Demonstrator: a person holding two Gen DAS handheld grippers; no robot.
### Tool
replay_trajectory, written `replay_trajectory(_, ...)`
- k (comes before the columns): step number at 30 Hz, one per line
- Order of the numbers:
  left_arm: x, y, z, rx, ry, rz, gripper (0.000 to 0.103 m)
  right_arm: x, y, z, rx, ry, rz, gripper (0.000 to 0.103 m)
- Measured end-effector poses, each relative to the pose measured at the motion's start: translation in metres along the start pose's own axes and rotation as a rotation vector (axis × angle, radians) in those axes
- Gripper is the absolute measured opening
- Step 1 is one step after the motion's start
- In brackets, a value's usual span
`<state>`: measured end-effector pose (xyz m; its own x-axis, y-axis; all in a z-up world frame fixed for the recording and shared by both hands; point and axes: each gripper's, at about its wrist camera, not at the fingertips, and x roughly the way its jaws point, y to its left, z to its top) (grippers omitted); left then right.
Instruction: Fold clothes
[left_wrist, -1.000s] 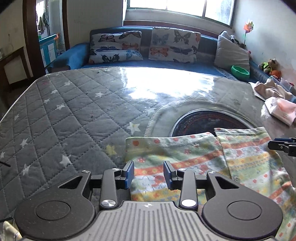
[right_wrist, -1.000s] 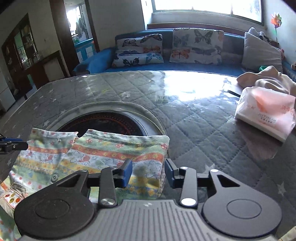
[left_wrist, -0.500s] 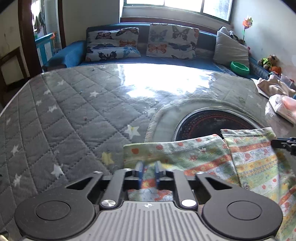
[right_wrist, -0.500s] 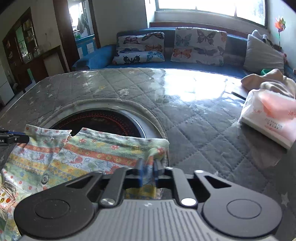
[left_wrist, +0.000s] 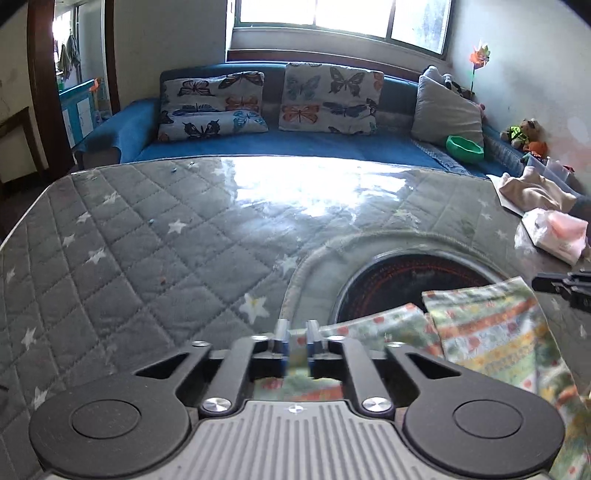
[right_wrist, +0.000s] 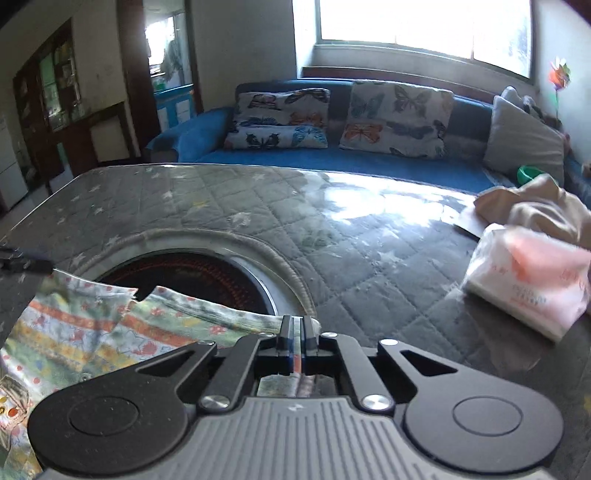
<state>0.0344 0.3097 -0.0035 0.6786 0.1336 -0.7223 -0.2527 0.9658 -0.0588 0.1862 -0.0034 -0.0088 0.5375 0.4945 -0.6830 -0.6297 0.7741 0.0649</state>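
Observation:
A child's patterned garment (left_wrist: 487, 343) with green, orange and yellow stripes lies on the grey quilted table (left_wrist: 147, 258). My left gripper (left_wrist: 296, 338) is shut on the garment's left corner and holds it raised. My right gripper (right_wrist: 296, 338) is shut on the garment's right corner (right_wrist: 236, 325), with cloth pinched between the pads. The garment (right_wrist: 74, 332) hangs between both grippers over a round dark opening (right_wrist: 184, 273) in the table cover. The right gripper's tip shows at the right edge of the left wrist view (left_wrist: 565, 286).
A white and pink tissue pack (right_wrist: 528, 277) and a beige cloth pile (right_wrist: 535, 203) lie at the table's right side. A blue sofa (left_wrist: 295, 147) with butterfly cushions stands behind the table. A green bowl (left_wrist: 464, 147) sits on the sofa.
Both grippers closed on the garment's near corners and have lifted them; the garment's edge has risen off the table and the view has tilted upward.

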Motion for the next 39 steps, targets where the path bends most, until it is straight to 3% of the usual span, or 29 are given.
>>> replay_trajectory(2,0.001,-0.002,-0.006,0.005,0.009,0.013,0.039,0.004,-0.004,-0.002,0.029,0.006,0.016,0.010)
replay_trajectory(4,0.004,-0.002,-0.011,0.006,0.023,0.023,0.041,0.007,-0.005,-0.005,0.056,0.013,0.037,0.015)
replay_trajectory(6,0.009,-0.002,-0.014,0.001,0.039,0.025,0.041,0.009,-0.003,-0.006,0.056,0.018,0.037,0.034)
replay_trajectory(13,0.013,-0.002,-0.016,-0.029,0.034,0.040,0.041,0.013,-0.002,-0.009,0.058,0.036,0.029,0.034)
replay_trajectory(17,0.009,0.003,-0.015,-0.045,0.002,0.070,0.051,0.013,0.001,-0.011,0.039,0.041,0.042,0.033)
replay_trajectory(21,0.017,0.008,-0.012,-0.062,0.022,0.100,0.052,0.012,0.005,-0.008,0.012,0.028,0.024,0.020)
replay_trajectory(22,0.019,0.008,-0.012,-0.056,0.028,0.096,0.050,0.012,0.005,-0.007,0.006,0.022,0.018,0.016)
replay_trajectory(23,0.021,0.007,-0.012,-0.048,0.034,0.090,0.038,0.011,0.006,-0.005,0.000,0.017,0.012,0.010)
replay_trajectory(25,0.023,0.004,-0.011,-0.037,0.038,0.079,0.026,0.010,0.007,-0.003,-0.011,0.005,-0.001,0.006)
replay_trajectory(26,0.025,0.003,-0.010,-0.032,0.040,0.074,0.014,0.010,0.008,-0.002,-0.016,-0.001,-0.007,0.004)
replay_trajectory(27,0.025,0.003,-0.008,-0.042,0.042,0.062,0.011,0.009,0.009,-0.001,-0.022,-0.007,-0.013,0.002)
replay_trajectory(34,0.017,-0.009,0.021,0.016,-0.056,0.026,0.008,0.006,0.013,0.008,-0.061,-0.048,-0.057,0.001)
replay_trajectory(39,0.037,-0.014,0.035,0.059,-0.087,-0.001,0.008,0.015,0.011,0.011,-0.069,-0.043,-0.099,0.001)
